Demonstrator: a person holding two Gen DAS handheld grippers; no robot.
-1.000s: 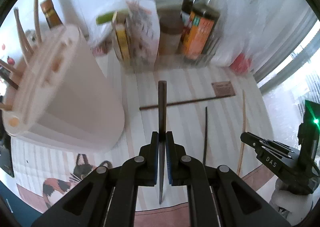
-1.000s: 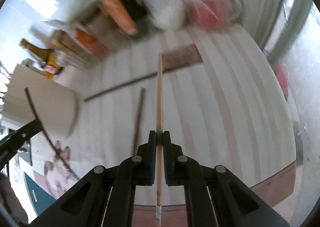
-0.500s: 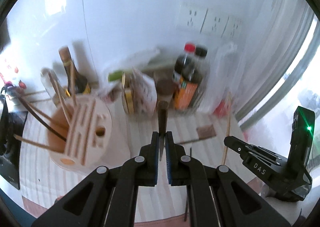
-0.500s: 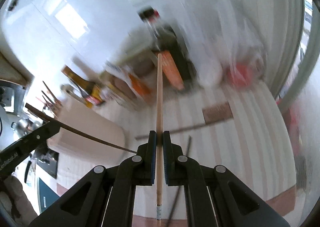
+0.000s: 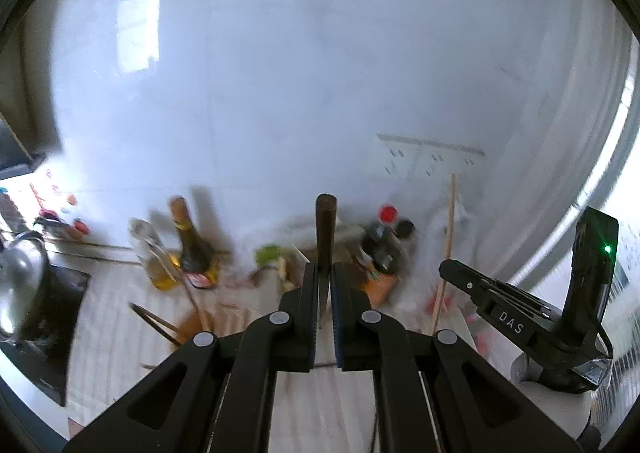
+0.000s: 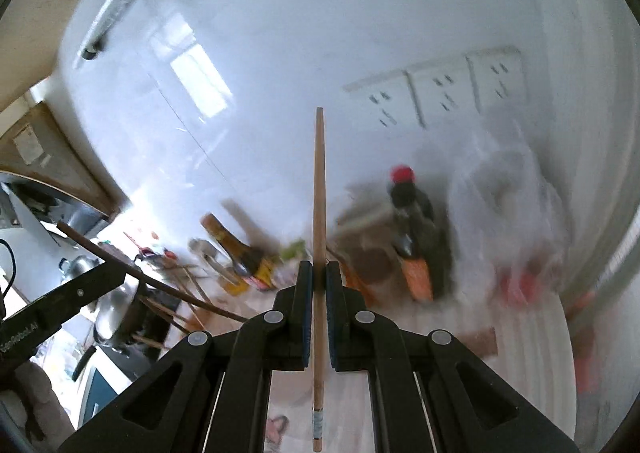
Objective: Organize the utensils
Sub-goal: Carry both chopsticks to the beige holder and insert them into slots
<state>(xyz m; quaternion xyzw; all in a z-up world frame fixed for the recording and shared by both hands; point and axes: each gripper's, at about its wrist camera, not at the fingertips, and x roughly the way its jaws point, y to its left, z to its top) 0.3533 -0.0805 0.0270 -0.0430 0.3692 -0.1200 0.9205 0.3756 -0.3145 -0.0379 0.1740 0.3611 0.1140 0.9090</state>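
My left gripper (image 5: 324, 273) is shut on a dark brown chopstick (image 5: 325, 229) that points up and forward; it also shows in the right wrist view (image 6: 132, 273) held by the left gripper (image 6: 100, 277). My right gripper (image 6: 319, 273) is shut on a light wooden chopstick (image 6: 319, 189), also seen in the left wrist view (image 5: 447, 245) above the right gripper (image 5: 452, 269). The beige utensil holder (image 5: 216, 317) with several chopsticks in it sits low, mostly hidden behind my left fingers. Both grippers are raised above the striped mat (image 5: 116, 317).
Sauce bottles (image 5: 384, 245), a dark wine bottle (image 5: 188, 241) and an oil bottle (image 5: 154, 257) stand against the white wall. A plastic bag (image 6: 508, 197) is at the right. A kettle (image 5: 20, 285) on a black stove is at the left. Wall sockets (image 6: 436, 93) are above.
Both grippers have lifted and tilted upward with their chopsticks; the view swung from the mat to the wall. The holder dropped low in the left view.
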